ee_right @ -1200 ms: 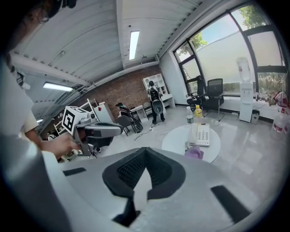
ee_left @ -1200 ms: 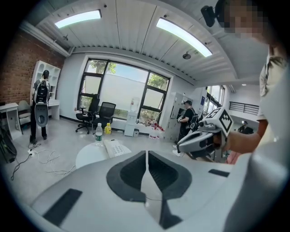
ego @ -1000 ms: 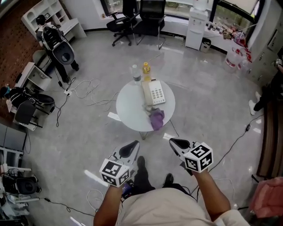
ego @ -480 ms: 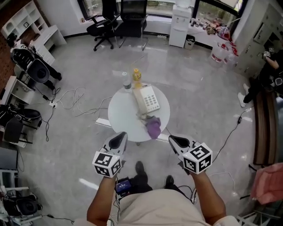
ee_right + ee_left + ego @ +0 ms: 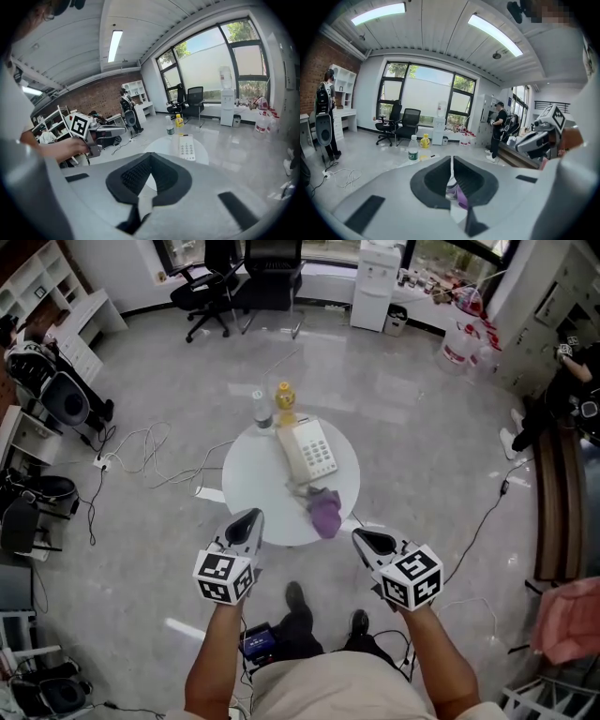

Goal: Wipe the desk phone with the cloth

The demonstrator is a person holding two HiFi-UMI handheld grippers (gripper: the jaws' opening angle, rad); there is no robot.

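Nearest the camera, the person's forearms reached forward, each hand around a grey plastic gripper. The left gripper [image 5: 249,517] had its dark, ribbed jaws pressed together with nothing between them. The right gripper [image 5: 361,537] likewise had its jaws closed and empty. Both hung in the air just short of the table [image 5: 253,488] and touched nothing, the left one at the near rim's left, the right one just off its right.

The table was small and round, with a smooth white top. At its near right rim lay the cloth [image 5: 325,513], a soft purple heap, crumpled. Just beyond it lay the phone [image 5: 307,450]: white, flat and rectangular, set aslant, with the handset along its left side and a grid of keys on its right. Whether cloth and phone touched could not be told. At the far rim stood a clear plastic water bottle [image 5: 262,410] with a green label and, just beside it, a shorter yellow bottle [image 5: 285,397].

The floor [image 5: 422,427] was grey, polished and faintly reflective. Pale cables [image 5: 150,442] looped across it to the left of the table.

Farther off, black office chairs [image 5: 202,287] and a white water dispenser [image 5: 377,282] stood before tall dark-framed windows [image 5: 424,93]. White shelves [image 5: 56,296] and a brick wall [image 5: 101,96] lined the left side, under a white ribbed ceiling with strip lights [image 5: 377,13].
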